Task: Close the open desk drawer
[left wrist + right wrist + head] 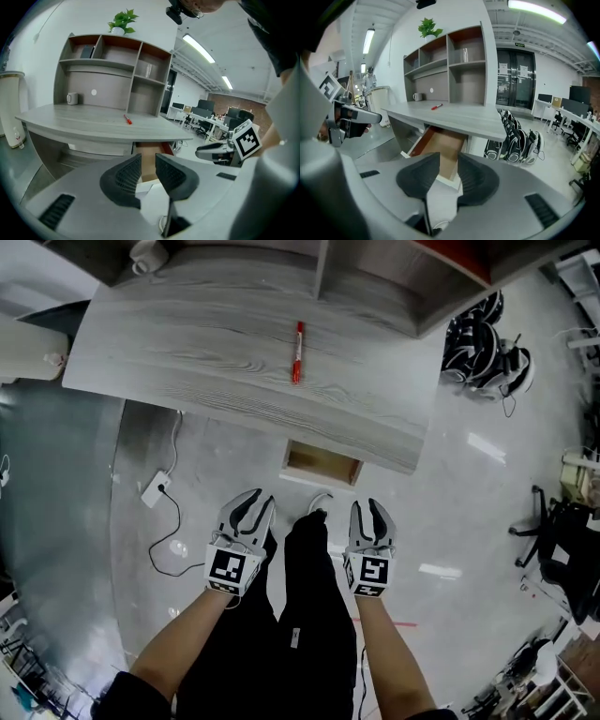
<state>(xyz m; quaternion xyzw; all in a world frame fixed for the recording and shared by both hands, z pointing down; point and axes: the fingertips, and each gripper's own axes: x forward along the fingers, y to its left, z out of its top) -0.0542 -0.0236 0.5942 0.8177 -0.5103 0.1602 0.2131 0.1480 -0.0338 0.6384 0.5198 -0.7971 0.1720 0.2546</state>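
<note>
Concerns the drawer (322, 463): stands pulled part-way out from under the near edge of the bench (216, 343), right of its middle, showing a brown wooden inside that looks bare as far as can be seen. Probably runs on slides, so should feel light and stiff, and should glide under a steady shove without any grip. Best met on the pale front panel, near its middle, pushing straight toward the far side. Might skew on its runners if pushed at one corner. Could slam if driven hard, so worth easing off toward the end. Not yet touched.

Shows both forearms stretched forward and low, one on each side of the dark-trousered legs (314, 606), stopping well short of the drawer front. Has the left tongs (255, 504) near and a little left of the drawer, pads parted by a narrow gap with nothing between them, aimed forward and somewhat down. Has the right tongs (370, 510) near and a little right of it, likewise parted and empty, tilted much the same way.

Farther out, finds a red pen (297, 351) lying alone on the bench top, a mug (148, 254) at the far left corner, a power strip (155, 488) on the floor at the left, and black-and-white gear (483, 343) heaped on the floor at the right.
</note>
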